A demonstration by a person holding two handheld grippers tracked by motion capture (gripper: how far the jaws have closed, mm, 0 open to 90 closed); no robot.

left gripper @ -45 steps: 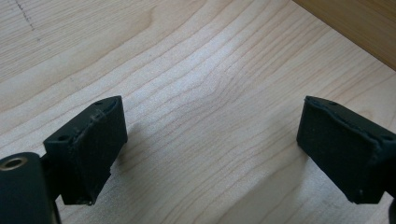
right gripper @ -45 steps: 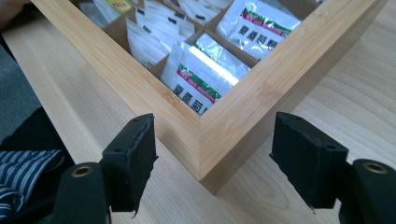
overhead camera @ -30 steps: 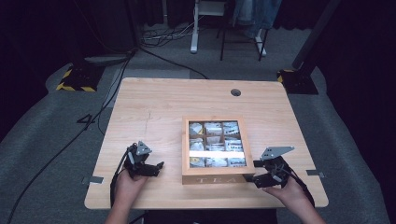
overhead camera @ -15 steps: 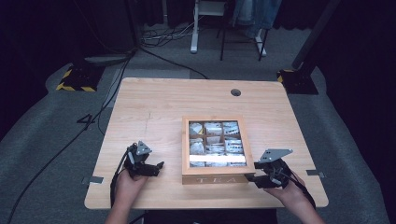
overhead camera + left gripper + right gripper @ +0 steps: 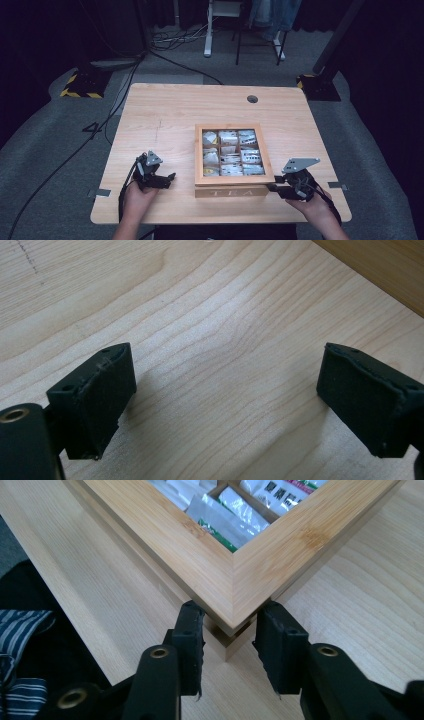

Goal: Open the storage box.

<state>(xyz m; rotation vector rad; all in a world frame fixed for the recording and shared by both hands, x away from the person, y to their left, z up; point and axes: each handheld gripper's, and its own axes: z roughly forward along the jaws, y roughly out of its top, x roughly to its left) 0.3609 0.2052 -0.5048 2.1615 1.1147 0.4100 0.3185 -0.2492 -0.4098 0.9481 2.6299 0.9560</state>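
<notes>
The tea box [image 5: 231, 156] sits closed on the near right part of the tabletop [image 5: 165, 120], its windowed lid showing packets in compartments and the word TEA on its front wall. We hold the right tongs [image 5: 276, 189] low at the box's near right corner, hand [image 5: 314, 205] resting by the tabletop's edge; in the right gripper view the jaws straddle that corner [image 5: 231, 611] and have just been closing, though we cannot tell whether the pads [image 5: 191, 630] press the wood yet. We keep the left tongs [image 5: 167, 179] well apart to the box's left, tilted down over bare wood, jaws spread wide with nothing between them. The tabletop is pale wood with a round cable hole [image 5: 252, 99]. Around it lies grey carpet [image 5: 45, 165] with black cables [image 5: 75, 150], and dark curtains at the back.
</notes>
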